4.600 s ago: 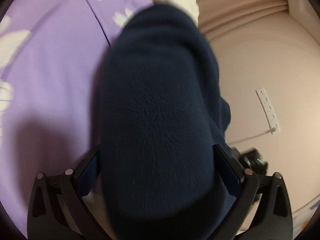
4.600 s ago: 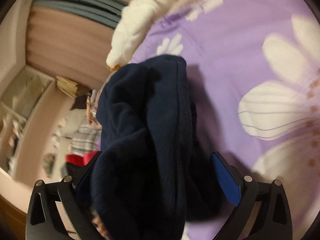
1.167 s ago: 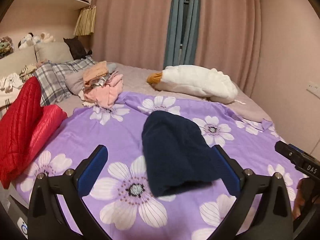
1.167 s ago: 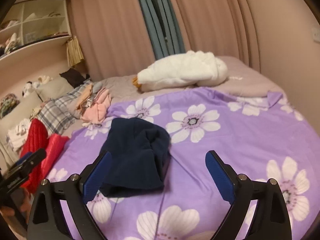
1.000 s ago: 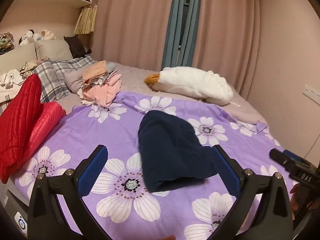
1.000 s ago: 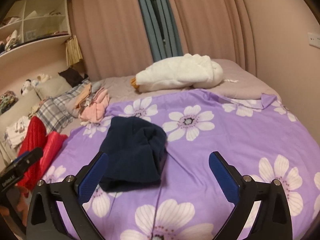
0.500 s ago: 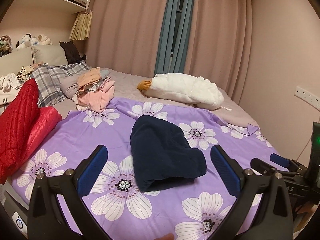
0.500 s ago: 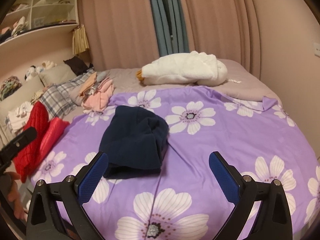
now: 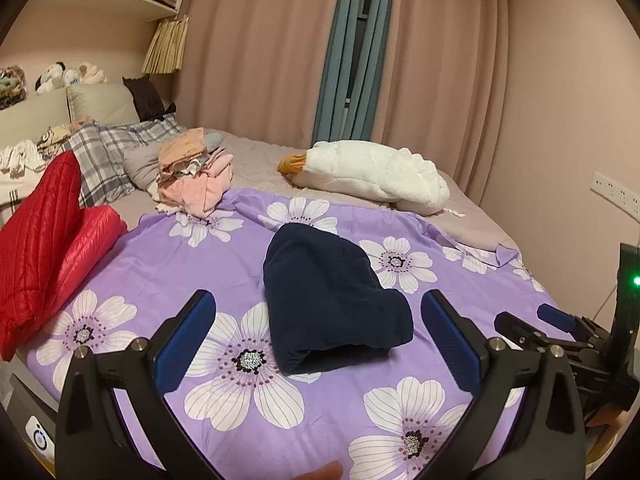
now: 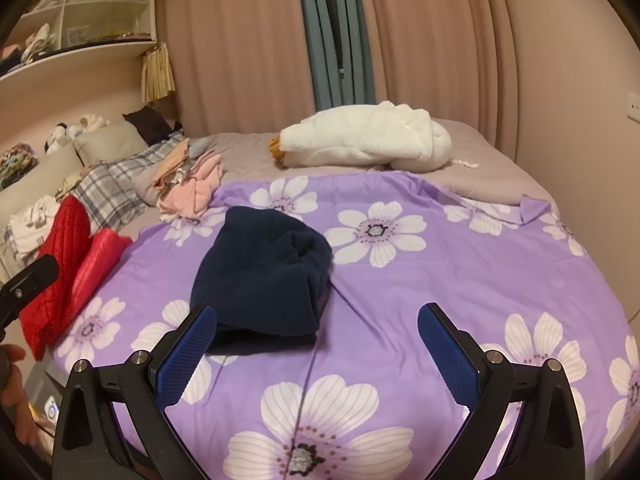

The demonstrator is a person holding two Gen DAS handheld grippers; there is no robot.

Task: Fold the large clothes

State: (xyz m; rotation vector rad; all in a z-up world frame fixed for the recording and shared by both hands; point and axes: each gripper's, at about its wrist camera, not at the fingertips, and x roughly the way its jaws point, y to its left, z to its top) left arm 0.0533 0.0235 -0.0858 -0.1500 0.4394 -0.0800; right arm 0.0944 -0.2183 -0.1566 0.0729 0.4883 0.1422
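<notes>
Nearest the cameras, the left gripper (image 9: 318, 336) and the right gripper (image 10: 316, 346) are both seen released, blue pads spread wide and nothing held between them, each raised above the near edge of the bed. Just beyond them the navy fleece garment (image 9: 328, 296) lies on the purple floral bedspread (image 10: 440, 280) as a compact folded bundle — untouched by either gripper, with its thick rounded fold turned toward the cameras. The fold of this piece is judged to be finished, so the step in hand appears to be the pause between garments. Further back, a red quilted jacket (image 9: 44, 240) and a loose heap of pink clothes (image 9: 196, 184) are seen — the next move would probably call for one of these to be fetched and spread flat. A white plush goose (image 10: 364, 140) rests at the far side.
</notes>
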